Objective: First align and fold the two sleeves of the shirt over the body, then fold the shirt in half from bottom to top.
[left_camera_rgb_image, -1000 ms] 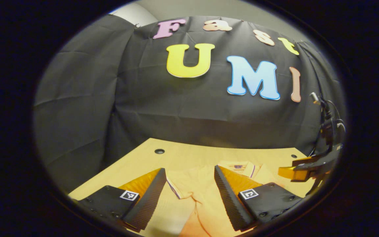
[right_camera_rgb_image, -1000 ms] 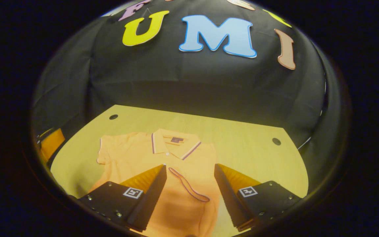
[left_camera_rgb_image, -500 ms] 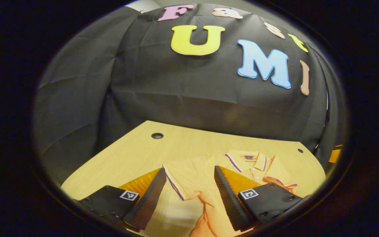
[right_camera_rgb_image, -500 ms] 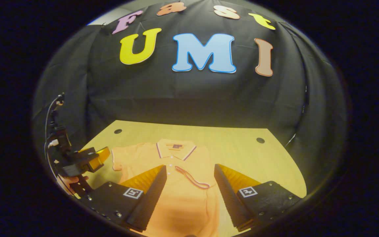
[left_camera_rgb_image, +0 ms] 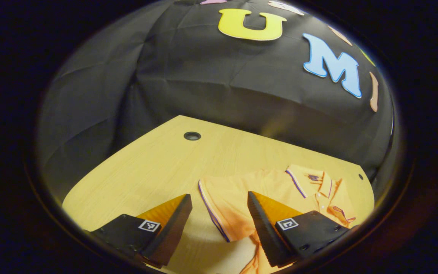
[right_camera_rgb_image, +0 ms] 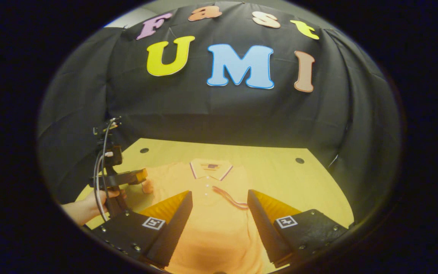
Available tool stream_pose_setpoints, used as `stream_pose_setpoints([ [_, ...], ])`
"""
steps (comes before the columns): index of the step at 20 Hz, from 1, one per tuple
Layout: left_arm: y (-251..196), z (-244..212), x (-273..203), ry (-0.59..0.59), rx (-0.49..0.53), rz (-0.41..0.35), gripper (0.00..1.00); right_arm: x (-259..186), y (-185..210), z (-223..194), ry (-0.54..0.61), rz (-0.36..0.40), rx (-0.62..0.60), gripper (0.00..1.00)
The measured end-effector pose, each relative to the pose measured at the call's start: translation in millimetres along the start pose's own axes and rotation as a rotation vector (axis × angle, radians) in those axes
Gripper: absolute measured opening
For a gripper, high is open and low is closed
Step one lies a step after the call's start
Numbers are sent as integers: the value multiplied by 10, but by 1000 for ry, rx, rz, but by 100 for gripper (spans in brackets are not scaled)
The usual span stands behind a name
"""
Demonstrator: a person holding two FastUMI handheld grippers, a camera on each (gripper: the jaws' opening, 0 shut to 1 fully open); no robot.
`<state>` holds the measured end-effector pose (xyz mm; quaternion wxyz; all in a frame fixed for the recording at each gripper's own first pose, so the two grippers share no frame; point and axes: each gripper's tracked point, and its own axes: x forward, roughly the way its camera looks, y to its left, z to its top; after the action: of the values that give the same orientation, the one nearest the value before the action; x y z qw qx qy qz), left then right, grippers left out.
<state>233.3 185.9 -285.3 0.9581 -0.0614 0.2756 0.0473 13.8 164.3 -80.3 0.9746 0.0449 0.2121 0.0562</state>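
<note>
An orange polo shirt (right_camera_rgb_image: pixel 207 220) lies flat on the wooden table (right_camera_rgb_image: pixel 280 173), collar (right_camera_rgb_image: pixel 211 167) toward the wall. One sleeve lies folded over the body, its striped cuff (right_camera_rgb_image: pixel 231 196) just ahead of my open right gripper (right_camera_rgb_image: pixel 219 194), which hovers over the lower body. In the left gripper view, the shirt (left_camera_rgb_image: pixel 272 186) lies at the right. Its other sleeve spreads outward, and the striped cuff (left_camera_rgb_image: pixel 213 214) sits between the fingers of my open left gripper (left_camera_rgb_image: pixel 219 198). In the right gripper view, the left gripper (right_camera_rgb_image: pixel 142 176) hangs beside that sleeve, held by a hand (right_camera_rgb_image: pixel 89 207).
The table has round cable holes (left_camera_rgb_image: pixel 192 135) (right_camera_rgb_image: pixel 299 160) near its far corners. Black cloth closes in the back and sides. Bare wood (left_camera_rgb_image: pixel 146 167) stretches left of the shirt.
My left gripper has swung left and down, bringing the spread sleeve's cuff between its fingers. My right gripper has drawn back from the folded sleeve. Both stayed open.
</note>
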Motion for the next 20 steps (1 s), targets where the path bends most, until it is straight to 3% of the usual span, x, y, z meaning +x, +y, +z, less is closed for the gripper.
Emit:
stream_pose_setpoints([
  [8,10,-239,447,89,-14,33,95,-227,0,-301,51,5,13,90],
  [16,-139,-281,621,135,176,30,92,-160,17,-461,89,23,56,90],
  [17,-170,-257,631,129,174,21,84,-156,17,-475,92,24,61,90],
  [20,-112,-260,637,123,175,34,46,-151,-4,-479,96,20,71,90],
])
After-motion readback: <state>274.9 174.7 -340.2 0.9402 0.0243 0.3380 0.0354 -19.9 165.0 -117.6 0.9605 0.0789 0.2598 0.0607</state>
